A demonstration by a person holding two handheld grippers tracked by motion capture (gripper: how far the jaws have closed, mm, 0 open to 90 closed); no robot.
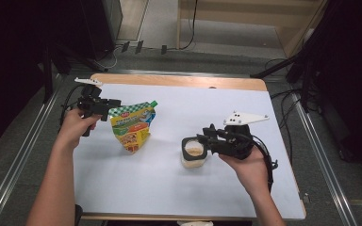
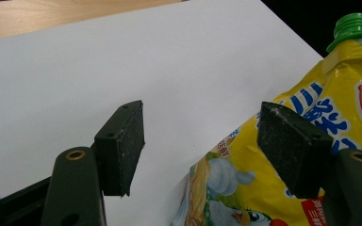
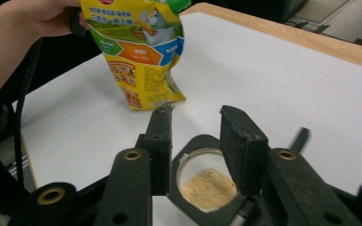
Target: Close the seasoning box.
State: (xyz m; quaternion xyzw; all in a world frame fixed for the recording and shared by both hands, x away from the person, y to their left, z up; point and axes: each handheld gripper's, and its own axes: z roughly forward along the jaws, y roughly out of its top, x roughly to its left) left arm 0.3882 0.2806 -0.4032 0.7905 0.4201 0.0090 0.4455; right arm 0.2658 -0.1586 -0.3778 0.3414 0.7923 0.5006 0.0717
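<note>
Left tongs [image 1: 107, 104] sit at the top corner of the yellow pouch [image 1: 132, 126], which stands on the white surface [image 1: 169, 183] with its green cap [image 2: 352, 27] up. From the left gripper view the pads [image 2: 122, 141] are spread wide, with bare surface in the gap; the pouch sits behind the far pad, and whether that pad touches the foil is hard to call. The pouch's lower half is cut off by the frame edge there, and the print is too small to read.

Right tongs [image 1: 194, 147] are over the little clear jar [image 1: 193, 157] with tan powder [image 3: 207, 188] in it. Its black flip lid [image 3: 202, 207] hangs open. The pads sit partly spread just above the rim, not pinching anything as far as I can see. The jar's body is mostly hidden under the tongs in the right gripper view, and the high view is too blurry to settle contact with the lid.
</note>
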